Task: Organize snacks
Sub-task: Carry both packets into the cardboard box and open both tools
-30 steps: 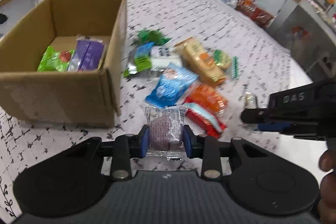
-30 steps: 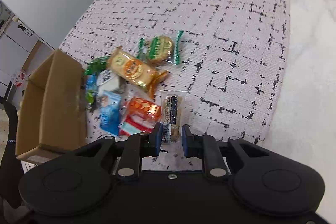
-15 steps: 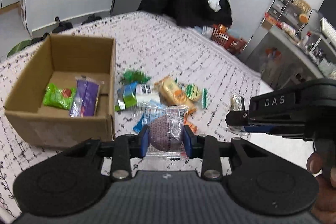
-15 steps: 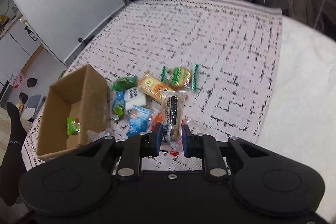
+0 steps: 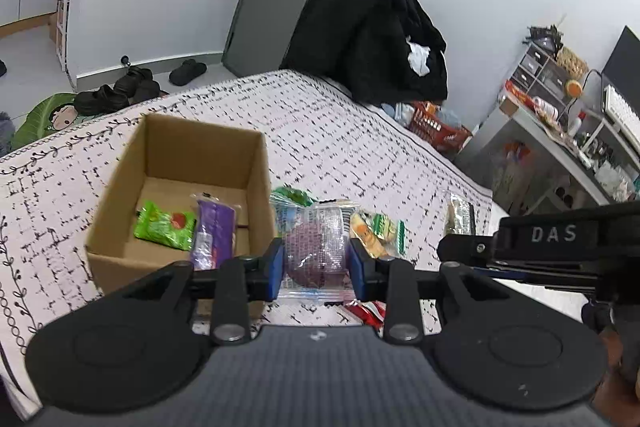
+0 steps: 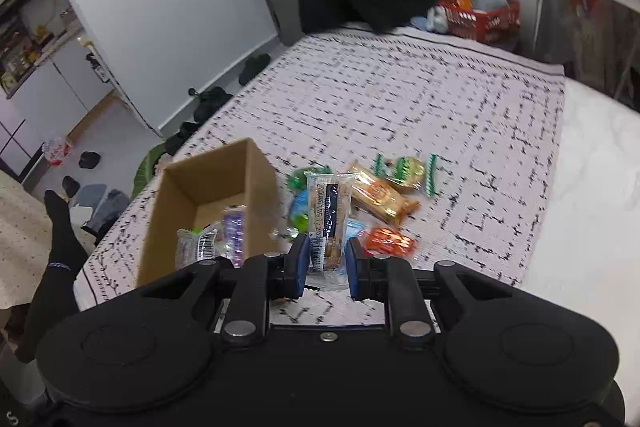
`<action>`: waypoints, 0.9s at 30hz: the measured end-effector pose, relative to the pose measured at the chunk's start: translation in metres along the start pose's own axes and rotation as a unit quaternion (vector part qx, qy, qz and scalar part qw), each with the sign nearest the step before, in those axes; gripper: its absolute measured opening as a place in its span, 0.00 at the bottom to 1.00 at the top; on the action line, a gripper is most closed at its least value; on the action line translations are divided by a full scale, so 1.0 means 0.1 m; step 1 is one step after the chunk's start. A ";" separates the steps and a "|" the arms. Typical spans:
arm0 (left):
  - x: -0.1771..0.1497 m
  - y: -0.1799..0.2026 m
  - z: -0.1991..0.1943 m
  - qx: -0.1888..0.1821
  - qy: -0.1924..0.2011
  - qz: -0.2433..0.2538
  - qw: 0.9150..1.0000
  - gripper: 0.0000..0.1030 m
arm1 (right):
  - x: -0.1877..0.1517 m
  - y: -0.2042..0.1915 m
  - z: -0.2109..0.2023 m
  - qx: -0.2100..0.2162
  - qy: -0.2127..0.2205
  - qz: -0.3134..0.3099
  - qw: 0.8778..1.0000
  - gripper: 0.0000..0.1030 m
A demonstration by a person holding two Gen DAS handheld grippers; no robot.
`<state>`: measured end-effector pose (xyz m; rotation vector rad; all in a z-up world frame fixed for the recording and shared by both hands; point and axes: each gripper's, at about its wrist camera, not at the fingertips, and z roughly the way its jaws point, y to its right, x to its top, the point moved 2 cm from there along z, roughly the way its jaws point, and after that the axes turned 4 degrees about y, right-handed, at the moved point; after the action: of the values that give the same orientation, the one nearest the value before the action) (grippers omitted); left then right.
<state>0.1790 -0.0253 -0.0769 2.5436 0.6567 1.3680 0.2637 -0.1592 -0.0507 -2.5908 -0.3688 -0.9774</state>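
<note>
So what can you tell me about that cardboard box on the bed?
The cardboard box is plain brown, open-topped with no flaps showing, and stands upright on the patterned bedspread. Inside lie a green packet and a purple packet, side by side on its floor. Loose snacks lie just beyond its right wall. Neither gripper touches it.

A cardboard box (image 5: pixel 180 183) sits on the bed (image 5: pixel 340 131), with two snack packets (image 5: pixel 188 227) lying side by side inside it. To the right of the box, loose snacks (image 6: pixel 384 195) lie in a cluster on the bed. Behind the bed's far end stands a pile of clothes (image 5: pixel 372 31), with a basket (image 5: pixel 436 131) beside it. Shoes (image 5: pixel 132 87) lie on the floor left of the bed.
</note>
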 end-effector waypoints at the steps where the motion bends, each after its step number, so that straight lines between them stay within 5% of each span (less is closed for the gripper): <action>1: 0.01 -0.01 -0.02 0.000 0.002 -0.001 1.000 0.31 | 0.00 -0.04 -0.02 0.001 0.003 -0.002 1.000 0.19; 16: 0.21 -0.35 -0.22 0.004 0.034 -0.018 0.999 0.31 | 0.04 -0.50 -0.02 0.034 0.016 0.006 0.999 0.19; 27: 0.28 -0.65 -0.09 0.013 0.017 -0.027 0.999 0.31 | 0.07 -0.72 0.15 0.045 0.013 -0.002 0.999 0.19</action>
<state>0.1657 0.0449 -0.0737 2.5089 0.7479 1.3973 0.2524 -0.0871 -0.0401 -2.4943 -0.4027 -0.9730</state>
